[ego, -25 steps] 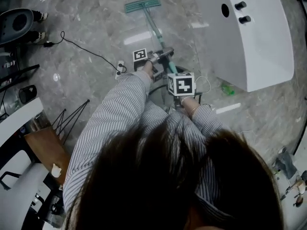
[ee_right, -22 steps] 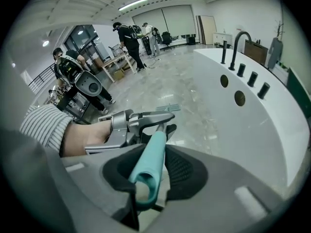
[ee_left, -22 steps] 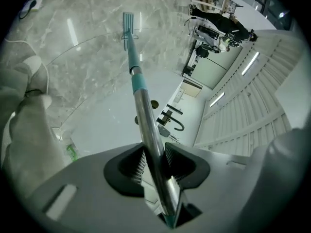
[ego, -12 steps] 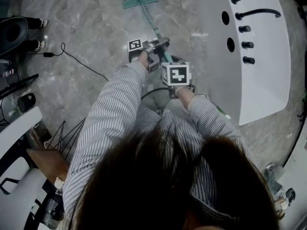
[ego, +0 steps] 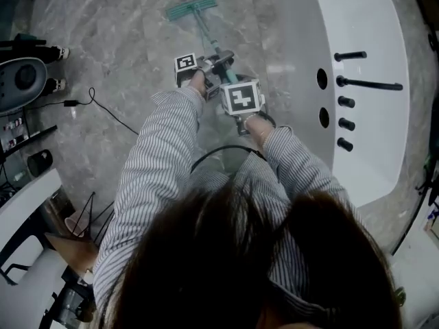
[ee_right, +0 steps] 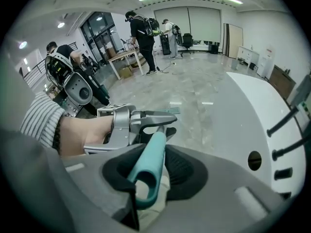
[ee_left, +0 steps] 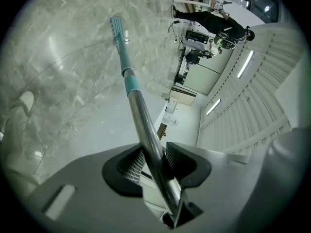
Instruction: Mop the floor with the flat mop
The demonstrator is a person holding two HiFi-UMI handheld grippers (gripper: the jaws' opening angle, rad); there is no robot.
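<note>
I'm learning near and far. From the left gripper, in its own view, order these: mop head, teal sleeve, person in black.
1. Teal sleeve, partway up the pole.
2. Mop head, at the pole's far end.
3. Person in black, upper right, far off.

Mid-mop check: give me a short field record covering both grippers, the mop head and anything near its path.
left gripper: jaws shut on the mop's metal shaft
right gripper: jaws shut on the teal handle end, nearer the person than the left gripper
mop head: on the marble floor, ahead of the person
right of path: white curved panel with black pegs
left of path: black cable on the floor, apart from the mop head
</note>
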